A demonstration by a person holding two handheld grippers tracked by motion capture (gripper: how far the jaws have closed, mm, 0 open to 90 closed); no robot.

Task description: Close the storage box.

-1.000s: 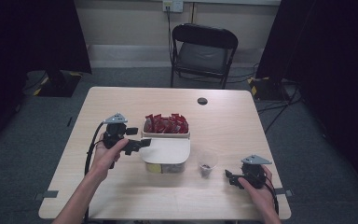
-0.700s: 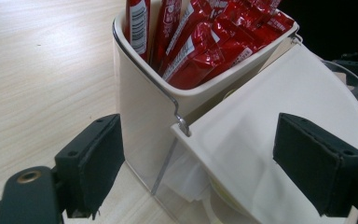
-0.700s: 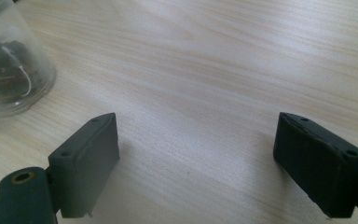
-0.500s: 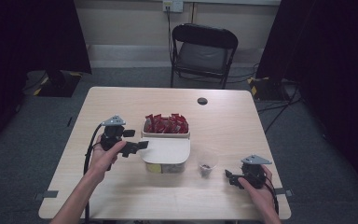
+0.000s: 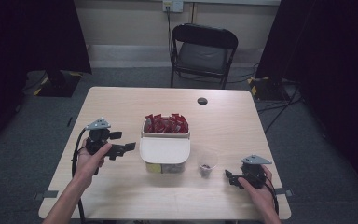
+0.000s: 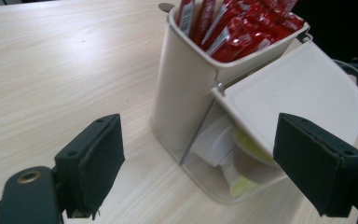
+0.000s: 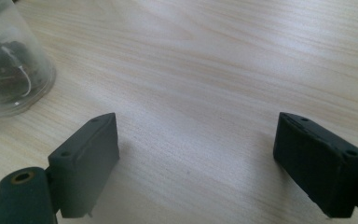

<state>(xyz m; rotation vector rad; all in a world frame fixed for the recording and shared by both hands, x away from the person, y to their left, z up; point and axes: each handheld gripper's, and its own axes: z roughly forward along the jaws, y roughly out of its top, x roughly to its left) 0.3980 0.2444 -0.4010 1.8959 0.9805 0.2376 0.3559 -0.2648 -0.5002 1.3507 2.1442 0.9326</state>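
A white container (image 5: 164, 147) stands mid-table, its upper bin full of red packets (image 5: 166, 124). Its white flap lid (image 6: 298, 88) tilts over a clear lower bin that holds small pods (image 6: 223, 154). To the container's left, a short gap away, my left gripper (image 5: 125, 141) is open and empty. In the left gripper view the same gripper (image 6: 198, 163) frames the container (image 6: 182, 93) and the packets (image 6: 242, 28). A clear cup (image 5: 207, 162) with something dark inside stands right of the container. My right gripper (image 5: 229, 178) rests open near the front right; in its own view (image 7: 196, 158) the cup (image 7: 9, 70) is at upper left.
A small black round object (image 5: 202, 101) lies toward the table's far edge. A black folding chair (image 5: 204, 51) stands behind the table (image 5: 121, 107). Bare wood lies left of the container and between the right gripper's jaws.
My left gripper has drawn back to the left, away from the container, and stays open. The right gripper and the cup have not moved.
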